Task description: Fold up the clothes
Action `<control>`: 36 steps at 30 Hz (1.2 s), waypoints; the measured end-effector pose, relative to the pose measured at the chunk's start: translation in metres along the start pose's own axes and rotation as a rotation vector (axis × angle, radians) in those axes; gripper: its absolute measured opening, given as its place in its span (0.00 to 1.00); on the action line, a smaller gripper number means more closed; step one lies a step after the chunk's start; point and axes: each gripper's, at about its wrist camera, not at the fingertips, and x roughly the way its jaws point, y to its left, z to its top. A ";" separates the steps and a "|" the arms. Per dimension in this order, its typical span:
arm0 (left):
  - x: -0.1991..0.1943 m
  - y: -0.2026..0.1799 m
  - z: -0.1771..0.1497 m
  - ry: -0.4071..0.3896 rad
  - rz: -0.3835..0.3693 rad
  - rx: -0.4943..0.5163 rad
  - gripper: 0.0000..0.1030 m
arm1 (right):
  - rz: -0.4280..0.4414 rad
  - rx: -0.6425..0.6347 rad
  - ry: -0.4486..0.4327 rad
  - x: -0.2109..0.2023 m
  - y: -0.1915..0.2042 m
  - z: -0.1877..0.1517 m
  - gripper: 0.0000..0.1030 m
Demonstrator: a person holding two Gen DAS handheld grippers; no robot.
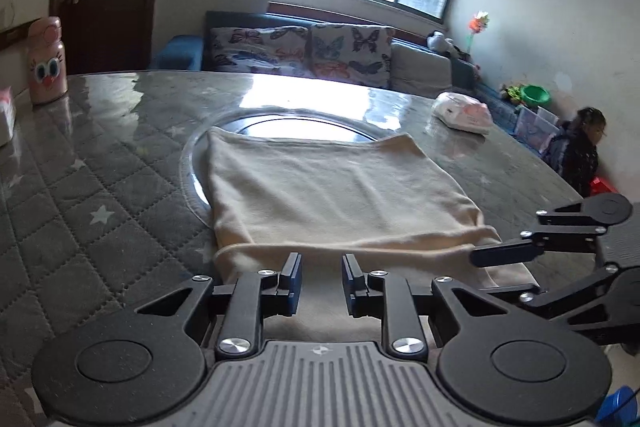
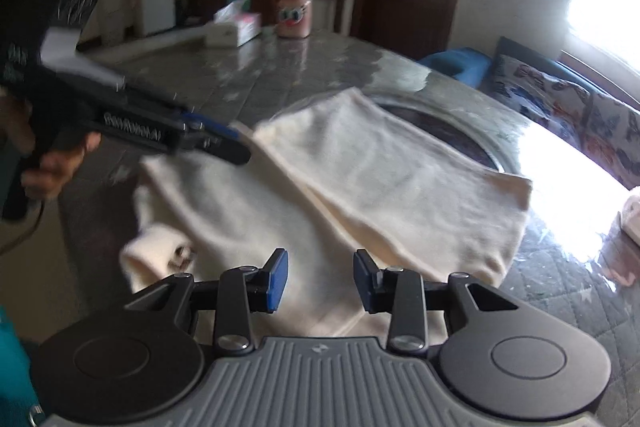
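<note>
Hovering low over the folded cream garment – left gripper and right gripper, jaws apart, empty

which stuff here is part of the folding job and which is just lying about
Job: cream garment, left gripper, right gripper.
Lying about: pink bottle, tissue box, plastic bag.

- The folded cloth lies on the surface, its far edge over the round inset.
- The bottle stands at the surface's far left, the packet at its far right.
- The sofa sits behind the surface.
- In the right wrist view, the tissue box lies left of the bottle.
</note>
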 end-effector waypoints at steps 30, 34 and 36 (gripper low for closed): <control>-0.032 -0.064 -0.068 0.015 -0.035 0.527 0.40 | -0.066 -0.121 0.053 -0.059 0.011 -0.042 0.53; -0.028 -0.066 -0.066 -0.001 -0.048 0.534 0.38 | -0.058 -0.170 0.052 -0.058 0.019 -0.047 0.56; -0.027 -0.066 -0.064 -0.008 -0.058 0.532 0.18 | -0.051 -0.194 0.047 -0.056 0.024 -0.048 0.60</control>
